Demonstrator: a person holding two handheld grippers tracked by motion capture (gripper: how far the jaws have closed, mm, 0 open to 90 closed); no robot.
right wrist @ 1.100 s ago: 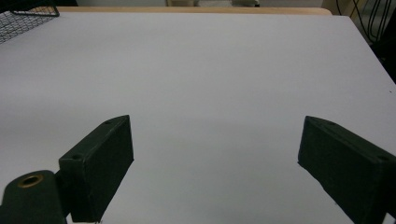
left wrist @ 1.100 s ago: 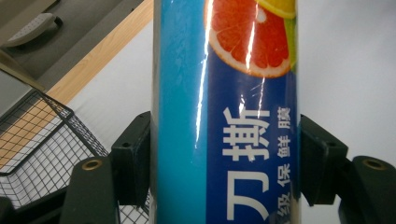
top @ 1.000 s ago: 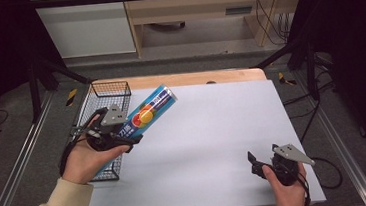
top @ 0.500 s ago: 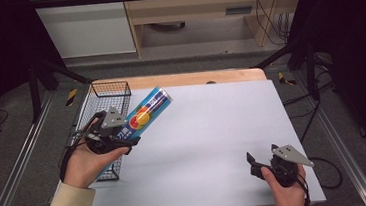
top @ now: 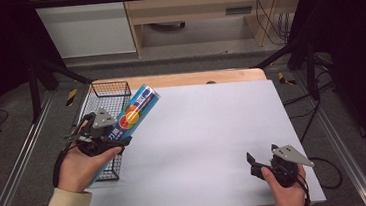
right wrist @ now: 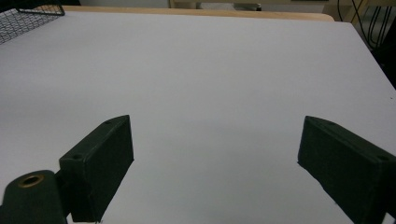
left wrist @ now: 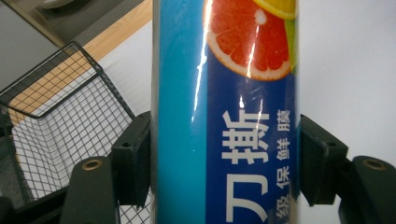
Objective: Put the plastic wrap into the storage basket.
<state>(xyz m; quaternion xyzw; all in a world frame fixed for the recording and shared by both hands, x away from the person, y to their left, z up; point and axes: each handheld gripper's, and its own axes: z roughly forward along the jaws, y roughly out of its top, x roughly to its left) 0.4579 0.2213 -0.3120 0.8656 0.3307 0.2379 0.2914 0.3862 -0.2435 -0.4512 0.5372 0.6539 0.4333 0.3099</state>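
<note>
Left claw (top: 119,138) clamps the blue wrap tube (top: 134,112) at left of frame, beside the wire basket (top: 110,92) — gripped low, it could pivot and slip. Right claw (top: 257,166) stands apart, empty.

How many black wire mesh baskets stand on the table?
1. The black wire mesh basket stands at the white table's left edge, beside the left gripper holding the blue tube.

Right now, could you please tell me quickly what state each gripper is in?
Left gripper: closed on the blue cling film tube, beside the wire basket.
Right gripper: open, holding nothing, over the white table.
</note>
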